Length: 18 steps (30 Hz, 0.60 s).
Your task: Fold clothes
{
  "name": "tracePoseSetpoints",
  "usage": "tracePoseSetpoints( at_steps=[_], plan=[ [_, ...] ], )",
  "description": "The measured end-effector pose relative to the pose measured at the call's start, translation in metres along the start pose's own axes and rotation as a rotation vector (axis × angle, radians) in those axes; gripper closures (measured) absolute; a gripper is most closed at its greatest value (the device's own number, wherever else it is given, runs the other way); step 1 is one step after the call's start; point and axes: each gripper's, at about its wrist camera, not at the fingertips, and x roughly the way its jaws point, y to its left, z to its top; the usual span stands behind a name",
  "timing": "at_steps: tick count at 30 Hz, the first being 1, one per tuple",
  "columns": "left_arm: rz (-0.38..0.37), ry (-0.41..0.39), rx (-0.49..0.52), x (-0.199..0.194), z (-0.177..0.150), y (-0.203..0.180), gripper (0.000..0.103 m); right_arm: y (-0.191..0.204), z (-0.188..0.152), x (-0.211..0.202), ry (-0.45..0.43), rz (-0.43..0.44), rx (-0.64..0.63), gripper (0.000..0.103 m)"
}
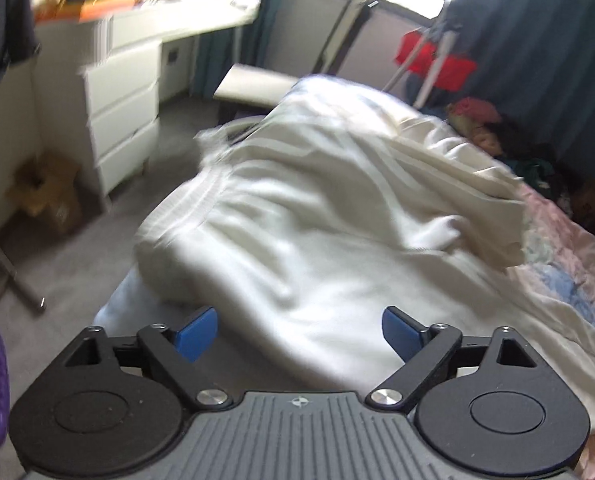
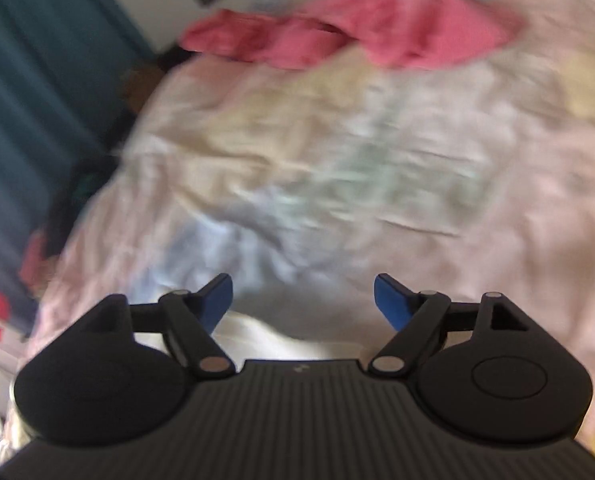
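A large cream-white garment [image 1: 317,216] lies crumpled in a heap on the bed, filling the middle of the left wrist view. My left gripper [image 1: 299,330] is open and empty, its blue pads just above the garment's near edge. My right gripper [image 2: 303,300] is open and empty above the pastel bedspread [image 2: 337,168], with a strip of the white garment [image 2: 281,340] just under it. A pink-red garment [image 2: 349,36] lies crumpled at the far end of the bed. Both views are blurred by motion.
A white chest of drawers [image 1: 121,120] and desk [image 1: 201,16] stand at the left, with grey carpet [image 1: 77,264] beside the bed. A pile of coloured clothes [image 1: 497,136] and a rack with red cloth [image 1: 433,60] are at the right. Dark teal curtains [image 2: 25,100] hang behind.
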Motion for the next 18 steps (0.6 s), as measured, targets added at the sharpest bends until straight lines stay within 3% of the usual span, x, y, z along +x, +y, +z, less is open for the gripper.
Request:
tracePoseSetpoints(
  at_steps=[3, 6, 9, 15, 18],
  plan=[
    [-0.039, -0.071, 0.063, 0.003, 0.001, -0.050, 0.007, 0.028, 0.000, 0.012, 0.016, 0.128, -0.148, 0.024],
    [-0.080, -0.109, 0.109, 0.020, 0.000, -0.104, 0.007, 0.050, -0.001, 0.029, 0.055, 0.201, -0.262, 0.024],
    [-0.131, -0.111, 0.142, 0.046, -0.004, -0.153, 0.007, 0.056, 0.001, 0.048, 0.086, 0.249, -0.284, 0.024],
    [-0.184, -0.068, 0.194, 0.113, -0.022, -0.233, 0.007, 0.052, -0.006, 0.086, 0.156, 0.265, -0.264, 0.024],
    [-0.136, -0.077, 0.272, 0.136, -0.036, -0.260, 0.007, 0.060, -0.017, 0.096, 0.146, 0.241, -0.361, 0.028]
  ],
)
